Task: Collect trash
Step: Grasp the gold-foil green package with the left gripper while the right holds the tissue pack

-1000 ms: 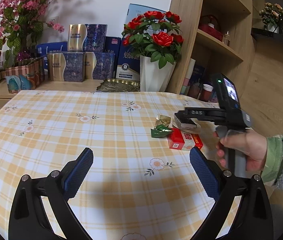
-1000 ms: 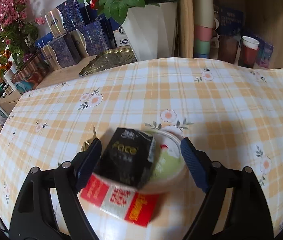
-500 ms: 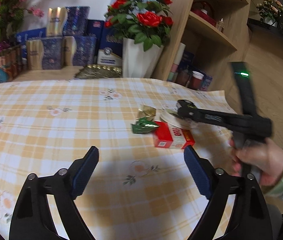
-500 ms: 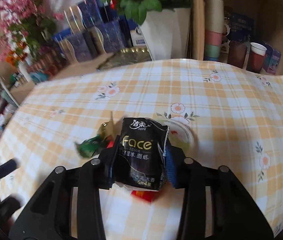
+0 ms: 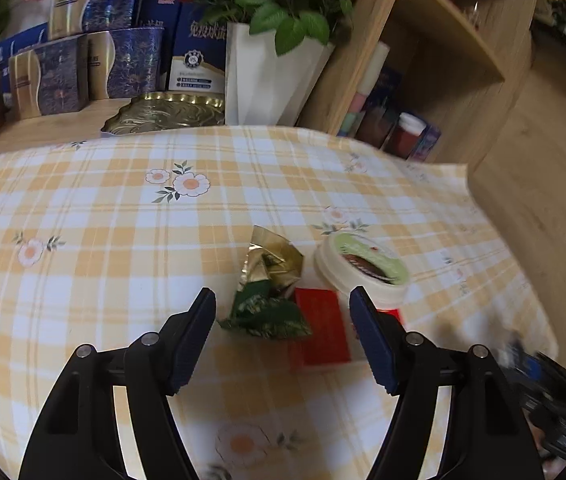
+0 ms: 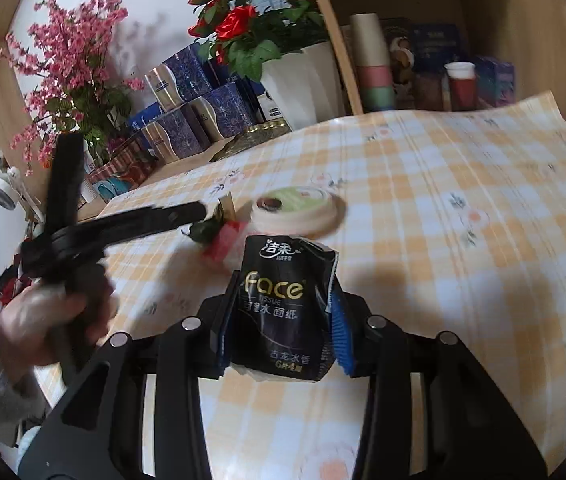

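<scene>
My right gripper [image 6: 281, 322] is shut on a black "Face" tissue pack [image 6: 279, 304] and holds it above the checked tablecloth [image 6: 463, 216]. My left gripper [image 5: 283, 312] is open just above a green wrapper [image 5: 263, 312], with a gold wrapper [image 5: 273, 258] beyond it and a red packet [image 5: 321, 326] between its fingers. A round white tub with a green lid [image 5: 363, 270] lies to the right. In the right wrist view the left gripper [image 6: 191, 212] reaches in from the left beside the tub [image 6: 297, 210] and the wrappers [image 6: 205, 232].
A white vase of red roses [image 5: 259, 72], blue and gold boxes [image 5: 83, 68] and a gold tray [image 5: 171, 110] stand behind the table. A wooden shelf with cups [image 6: 375, 68] stands at the right. The tablecloth's corner [image 5: 459, 172] overhangs near it.
My right gripper has closed on the tissue pack and lifted it back off the trash pile. My left gripper has moved forward and down over the wrappers and red packet.
</scene>
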`<state>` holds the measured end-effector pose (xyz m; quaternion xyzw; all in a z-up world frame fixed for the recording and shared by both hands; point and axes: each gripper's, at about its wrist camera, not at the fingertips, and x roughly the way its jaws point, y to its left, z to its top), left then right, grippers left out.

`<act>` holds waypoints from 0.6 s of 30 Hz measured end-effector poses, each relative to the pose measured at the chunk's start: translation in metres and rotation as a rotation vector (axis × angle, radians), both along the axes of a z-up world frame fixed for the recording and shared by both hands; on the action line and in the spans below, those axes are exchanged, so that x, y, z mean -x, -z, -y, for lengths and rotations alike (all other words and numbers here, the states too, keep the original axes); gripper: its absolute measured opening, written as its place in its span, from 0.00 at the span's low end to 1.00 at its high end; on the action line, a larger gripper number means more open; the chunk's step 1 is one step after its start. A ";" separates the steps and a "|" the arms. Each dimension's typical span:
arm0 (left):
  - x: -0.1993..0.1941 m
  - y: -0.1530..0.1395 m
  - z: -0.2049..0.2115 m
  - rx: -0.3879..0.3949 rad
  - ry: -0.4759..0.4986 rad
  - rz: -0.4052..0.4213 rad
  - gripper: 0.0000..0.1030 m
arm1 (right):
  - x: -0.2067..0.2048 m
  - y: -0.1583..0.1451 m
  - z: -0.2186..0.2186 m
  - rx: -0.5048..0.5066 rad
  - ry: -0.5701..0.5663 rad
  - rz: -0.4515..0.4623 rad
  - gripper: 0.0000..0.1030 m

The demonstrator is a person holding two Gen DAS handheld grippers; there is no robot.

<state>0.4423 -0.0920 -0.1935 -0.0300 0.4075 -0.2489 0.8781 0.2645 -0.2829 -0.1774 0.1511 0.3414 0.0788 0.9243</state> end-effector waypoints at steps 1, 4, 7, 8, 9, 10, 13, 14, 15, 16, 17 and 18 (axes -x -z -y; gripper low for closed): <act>-0.004 0.003 0.001 -0.015 -0.008 -0.005 0.66 | 0.006 0.001 0.003 -0.006 0.006 0.001 0.40; -0.017 0.015 -0.003 0.002 -0.048 -0.063 0.54 | 0.020 0.001 0.011 -0.026 0.013 0.007 0.40; -0.021 0.024 -0.010 0.047 -0.074 -0.120 0.43 | 0.030 0.002 0.015 -0.036 0.006 0.010 0.40; -0.018 0.025 -0.010 0.040 -0.069 -0.111 0.42 | 0.032 0.002 0.015 -0.039 0.004 0.009 0.40; -0.014 0.025 -0.010 0.024 -0.063 -0.096 0.41 | 0.034 0.002 0.016 -0.043 0.002 0.009 0.40; -0.010 0.024 -0.012 0.011 -0.059 -0.077 0.35 | 0.038 0.003 0.016 -0.047 0.002 0.011 0.40; -0.001 0.019 -0.025 0.025 -0.086 -0.065 0.32 | 0.046 0.003 0.017 -0.054 0.001 0.014 0.40; 0.003 0.015 -0.031 0.031 -0.094 -0.054 0.31 | 0.048 0.003 0.017 -0.059 0.001 0.013 0.40; 0.006 0.012 -0.034 0.031 -0.096 -0.045 0.29 | 0.050 0.004 0.017 -0.064 0.001 0.011 0.40; 0.011 0.008 -0.038 0.025 -0.096 -0.032 0.29 | 0.054 0.004 0.016 -0.071 0.003 0.008 0.40; 0.018 0.003 -0.042 0.022 -0.095 -0.022 0.29 | 0.055 0.004 0.016 -0.075 0.005 0.007 0.40; 0.025 -0.001 -0.046 0.024 -0.092 -0.016 0.28 | 0.057 0.005 0.016 -0.078 0.007 0.004 0.40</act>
